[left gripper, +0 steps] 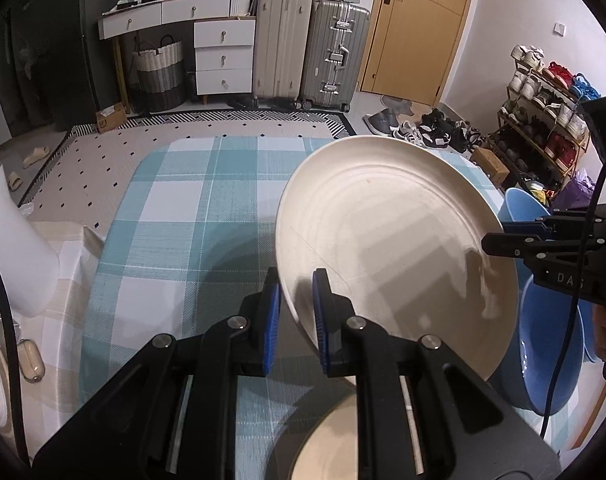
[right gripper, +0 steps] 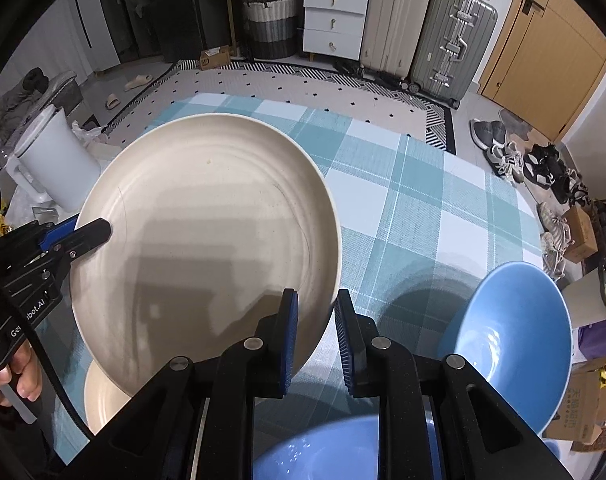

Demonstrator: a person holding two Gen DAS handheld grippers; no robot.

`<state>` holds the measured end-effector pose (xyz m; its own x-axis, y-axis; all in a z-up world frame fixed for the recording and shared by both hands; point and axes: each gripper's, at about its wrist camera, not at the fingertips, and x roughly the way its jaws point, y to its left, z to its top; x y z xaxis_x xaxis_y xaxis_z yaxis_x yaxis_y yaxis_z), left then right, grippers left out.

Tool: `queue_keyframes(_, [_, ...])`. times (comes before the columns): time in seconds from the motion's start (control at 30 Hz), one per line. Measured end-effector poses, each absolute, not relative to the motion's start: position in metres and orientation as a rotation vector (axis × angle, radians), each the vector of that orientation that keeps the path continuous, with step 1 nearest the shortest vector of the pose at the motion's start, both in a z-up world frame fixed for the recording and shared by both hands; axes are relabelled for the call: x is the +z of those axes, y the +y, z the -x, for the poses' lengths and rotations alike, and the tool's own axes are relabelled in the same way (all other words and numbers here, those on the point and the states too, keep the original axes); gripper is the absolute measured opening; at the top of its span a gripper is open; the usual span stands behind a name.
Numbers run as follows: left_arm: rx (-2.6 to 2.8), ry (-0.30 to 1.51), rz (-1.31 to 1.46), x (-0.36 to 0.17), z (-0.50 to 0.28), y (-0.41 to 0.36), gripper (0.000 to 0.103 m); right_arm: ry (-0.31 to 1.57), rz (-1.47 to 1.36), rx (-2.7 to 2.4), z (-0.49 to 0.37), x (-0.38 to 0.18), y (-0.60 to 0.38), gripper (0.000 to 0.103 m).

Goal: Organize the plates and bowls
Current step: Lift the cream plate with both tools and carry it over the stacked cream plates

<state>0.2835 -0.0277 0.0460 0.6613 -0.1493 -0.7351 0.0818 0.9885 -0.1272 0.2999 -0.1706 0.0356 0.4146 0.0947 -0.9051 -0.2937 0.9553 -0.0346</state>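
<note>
Both grippers clamp the large round cream plate (right gripper: 207,224): left gripper (left gripper: 296,304) on its left rim, right gripper (right gripper: 317,320) on its right. Plate is lifted, tilted above the teal checked tablecloth (left gripper: 175,216). Mid-carry; next, lower it level onto the cream plate (right gripper: 103,396) near-left, likely.

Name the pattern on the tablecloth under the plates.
Teal-and-white plaid tablecloth, clearest in the right wrist view.

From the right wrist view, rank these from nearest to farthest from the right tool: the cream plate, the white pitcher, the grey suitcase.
1. Cream plate: its rim sits between the right tool's fingers.
2. White pitcher: at the left, past the plate, beside the checked cloth.
3. Grey suitcase: far back on the floor, next to the wooden door.
</note>
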Motion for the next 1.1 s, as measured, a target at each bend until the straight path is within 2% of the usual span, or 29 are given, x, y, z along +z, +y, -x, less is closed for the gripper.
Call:
queue_keyframes(0.63, [-0.107, 0.78, 0.079, 0.096, -0.2, -0.025, 0.013, 1.031, 0.201, 0.275, -0.237, 0.079, -0.156, 0.019])
queue_keyframes(1.1, [-0.116, 0.752, 0.073, 0.113, -0.151, -0.032, 0.013, 0.982, 0.175, 0.296, -0.2, 0.088, -0.161, 0.019])
